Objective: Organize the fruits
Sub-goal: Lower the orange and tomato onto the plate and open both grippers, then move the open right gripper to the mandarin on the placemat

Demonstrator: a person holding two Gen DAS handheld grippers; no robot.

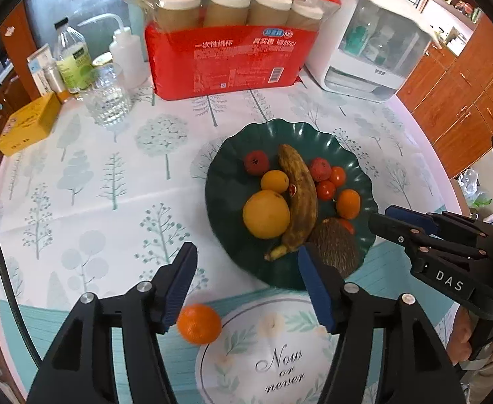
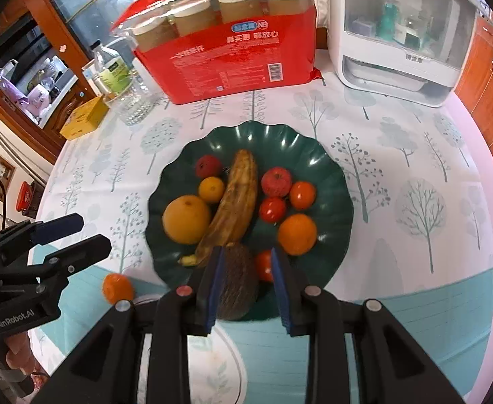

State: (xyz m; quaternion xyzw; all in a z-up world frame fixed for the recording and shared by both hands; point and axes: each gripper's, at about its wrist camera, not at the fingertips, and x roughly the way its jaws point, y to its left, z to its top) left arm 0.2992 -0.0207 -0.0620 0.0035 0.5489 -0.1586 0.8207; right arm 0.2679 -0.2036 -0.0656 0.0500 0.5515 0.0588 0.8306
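Observation:
A dark green scalloped plate [image 1: 233,262] [image 2: 334,181] holds a brown banana [image 1: 298,202] [image 2: 234,202], a large orange [image 1: 266,214] [image 2: 186,219], small oranges, red fruits, tomatoes and a brown kiwi [image 1: 335,245] [image 2: 238,282]. A loose mandarin [image 1: 199,324] [image 2: 118,288] lies on the tablecloth left of the plate. My left gripper [image 1: 246,282] is open above the table, with the mandarin by its left finger. My right gripper [image 2: 246,286] is open over the plate's near rim, its fingers either side of the kiwi, apart from it.
At the back stand a red pack of paper cups [image 1: 226,57] [image 2: 233,54], a white appliance [image 1: 367,43] [image 2: 398,33], a glass [image 1: 106,101], bottles [image 1: 73,64] and a yellow box [image 1: 27,124]. Wooden cabinets [image 1: 458,94] flank the table on the right.

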